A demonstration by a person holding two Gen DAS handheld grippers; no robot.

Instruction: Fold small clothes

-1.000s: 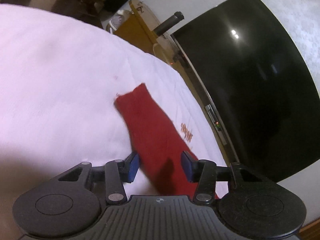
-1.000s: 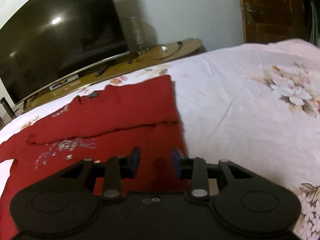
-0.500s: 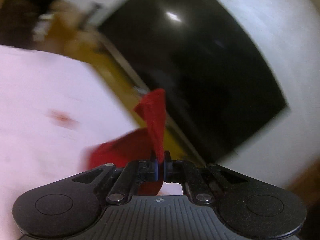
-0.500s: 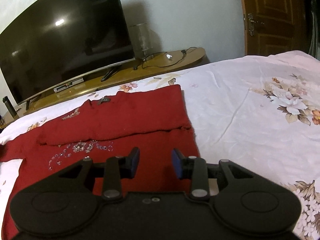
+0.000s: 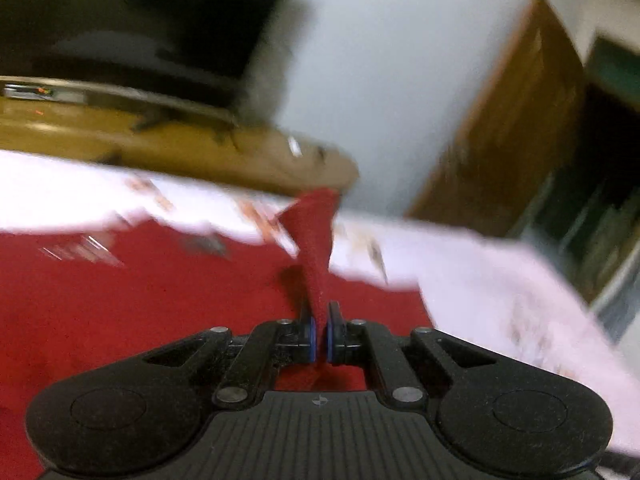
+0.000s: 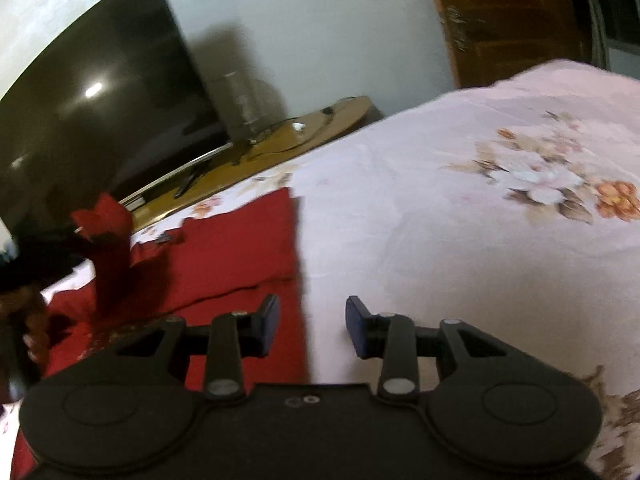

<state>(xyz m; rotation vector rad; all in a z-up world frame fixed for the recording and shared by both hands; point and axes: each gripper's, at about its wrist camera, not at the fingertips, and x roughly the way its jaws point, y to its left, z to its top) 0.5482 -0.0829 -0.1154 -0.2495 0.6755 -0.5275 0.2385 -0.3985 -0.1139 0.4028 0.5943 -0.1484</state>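
A red garment (image 5: 120, 300) with sparkly trim lies spread on the floral bedsheet (image 5: 500, 280). My left gripper (image 5: 319, 338) is shut on its red sleeve (image 5: 318, 240), which stands up from between the jaws above the garment's body. In the right wrist view the lifted sleeve (image 6: 108, 248) shows at the left, held by the left gripper, whose dark body is blurred at the frame's left edge. My right gripper (image 6: 312, 326) is open and empty, low over the garment's right edge (image 6: 256, 248).
A large dark TV (image 6: 100, 128) stands on a wooden stand (image 6: 304, 136) beyond the bed's far edge. A wooden door (image 6: 508, 16) is at the back right. The flowered bedsheet (image 6: 480, 220) extends to the right of the garment.
My left gripper closed on the sleeve, lifted it and swung right over the garment's body. My right gripper stayed open and shifted slightly right to the garment's edge.
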